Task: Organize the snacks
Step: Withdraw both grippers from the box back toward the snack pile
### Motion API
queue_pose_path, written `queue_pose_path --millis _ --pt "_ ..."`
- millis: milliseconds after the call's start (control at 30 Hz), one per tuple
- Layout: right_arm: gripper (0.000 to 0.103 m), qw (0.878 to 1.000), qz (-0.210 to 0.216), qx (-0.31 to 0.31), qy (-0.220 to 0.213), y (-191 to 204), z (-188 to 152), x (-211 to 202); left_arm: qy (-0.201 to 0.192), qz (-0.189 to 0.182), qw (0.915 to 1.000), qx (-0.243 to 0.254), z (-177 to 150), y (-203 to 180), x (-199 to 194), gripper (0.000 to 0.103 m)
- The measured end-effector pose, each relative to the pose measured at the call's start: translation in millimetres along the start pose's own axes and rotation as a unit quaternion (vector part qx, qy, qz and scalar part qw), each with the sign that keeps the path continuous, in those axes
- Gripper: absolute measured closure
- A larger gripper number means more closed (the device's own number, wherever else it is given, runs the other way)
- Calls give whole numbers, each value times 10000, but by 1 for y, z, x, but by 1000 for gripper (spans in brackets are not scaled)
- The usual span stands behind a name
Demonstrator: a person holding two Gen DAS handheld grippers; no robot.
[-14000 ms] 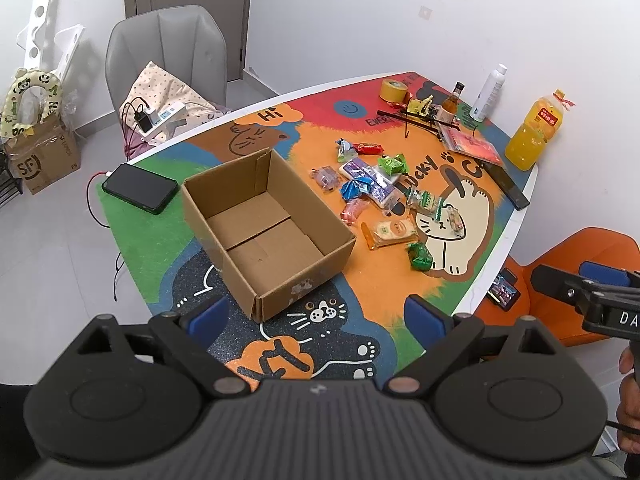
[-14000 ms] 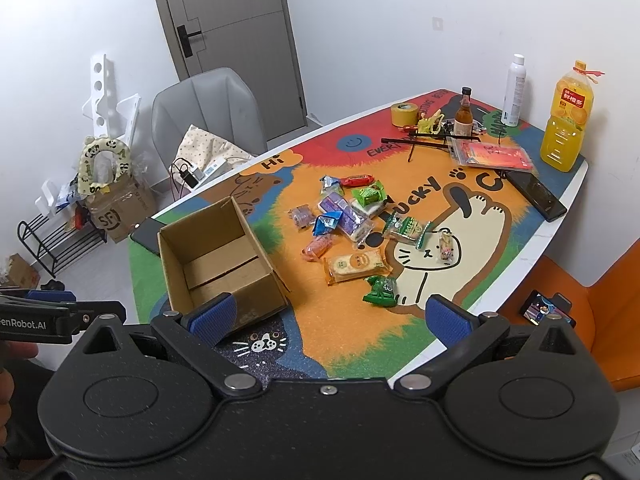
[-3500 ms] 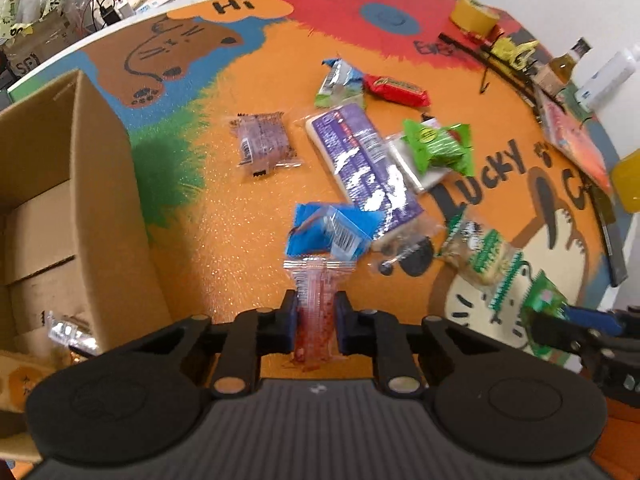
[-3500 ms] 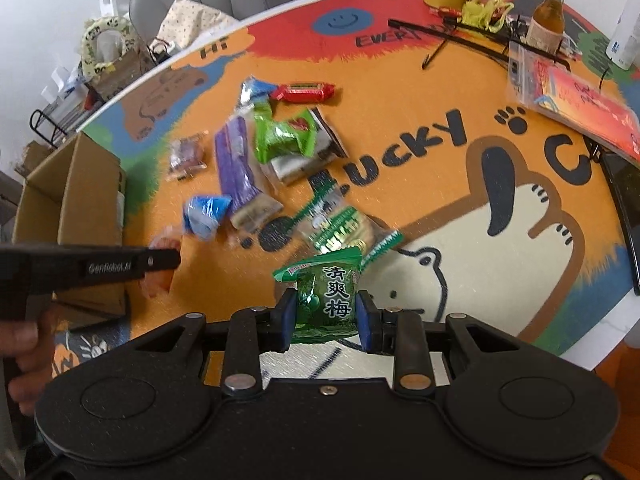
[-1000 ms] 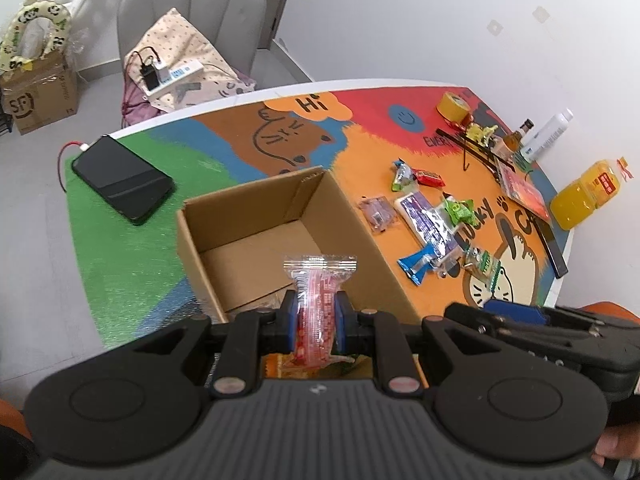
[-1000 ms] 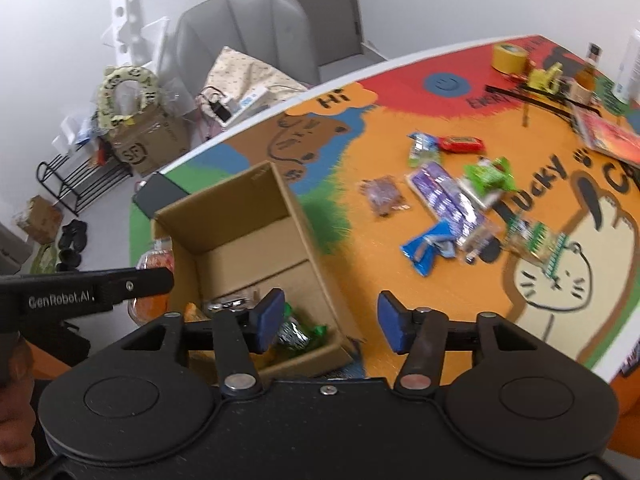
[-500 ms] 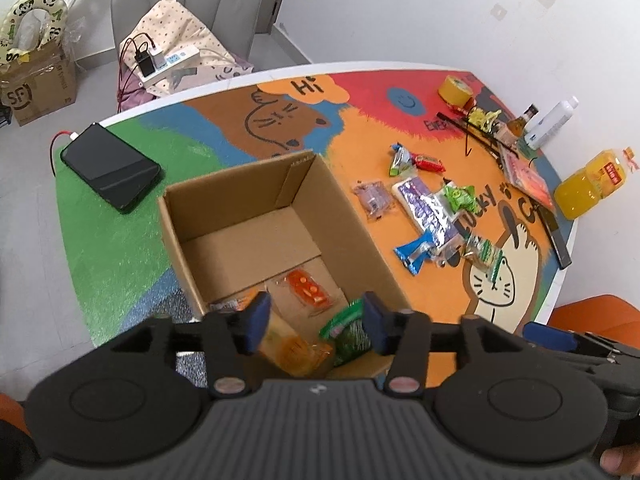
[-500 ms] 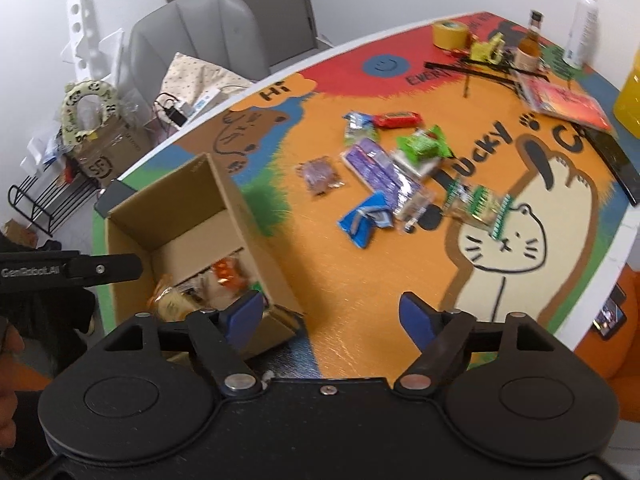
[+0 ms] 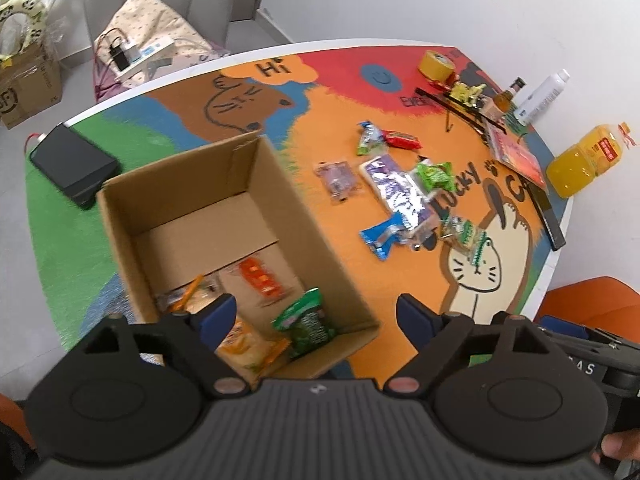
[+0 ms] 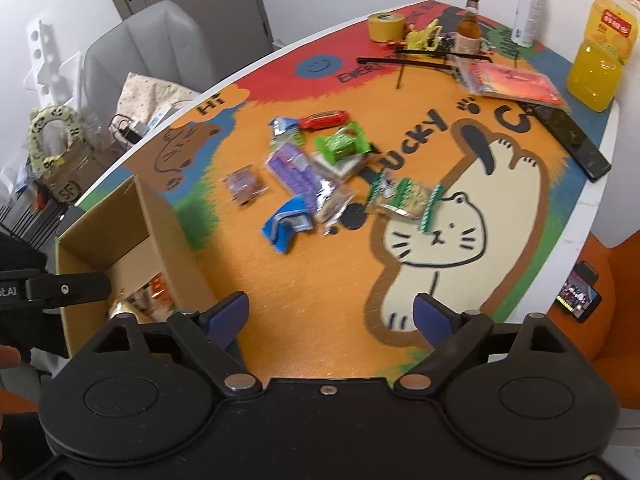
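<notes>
The left gripper (image 9: pixel 314 318) hangs over the near end of the box (image 9: pixel 224 220), its fingers (image 9: pixel 218 314) wide apart with nothing between them; below lie the red pack (image 9: pixel 262 280), the green pack (image 9: pixel 306 322) and a yellow pack (image 9: pixel 244 346) on the box floor. The right gripper (image 10: pixel 332 312) is over bare surface (image 10: pixel 320 280) right of the box, fingers (image 10: pixel 434 314) spread and empty. Both sets of fingers have just been opening. A second ago the left fingers were clamped on the red pack above the box; it now lies inside. The remaining snacks (image 10: pixel 304 176) stay scattered mid-surface, well apart from both grippers.
</notes>
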State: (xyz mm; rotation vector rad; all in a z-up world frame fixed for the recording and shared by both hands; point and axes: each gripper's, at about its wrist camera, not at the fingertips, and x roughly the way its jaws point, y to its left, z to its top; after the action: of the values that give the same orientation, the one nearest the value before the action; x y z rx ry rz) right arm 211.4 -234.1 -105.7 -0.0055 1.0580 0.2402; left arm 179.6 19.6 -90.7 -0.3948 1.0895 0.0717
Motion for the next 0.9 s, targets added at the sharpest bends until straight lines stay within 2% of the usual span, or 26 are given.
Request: queue_pose_path --millis 400,567,767,900 --pt "11 9997 32 -238 -53 -43 30 17 39 -32 9996 268 25 -56 31 16" --pt "11 9985 39 -535 82 -62 45 37 92 -15 9994 329 36 -75 51 16" --pt "11 9960 188 -862 172 -82 62 59 205 82 9993 294 45 -93 78 19" --pt "11 9933 243 -1108 234 -90 73 74 301 224 9989 273 50 -103 97 26"
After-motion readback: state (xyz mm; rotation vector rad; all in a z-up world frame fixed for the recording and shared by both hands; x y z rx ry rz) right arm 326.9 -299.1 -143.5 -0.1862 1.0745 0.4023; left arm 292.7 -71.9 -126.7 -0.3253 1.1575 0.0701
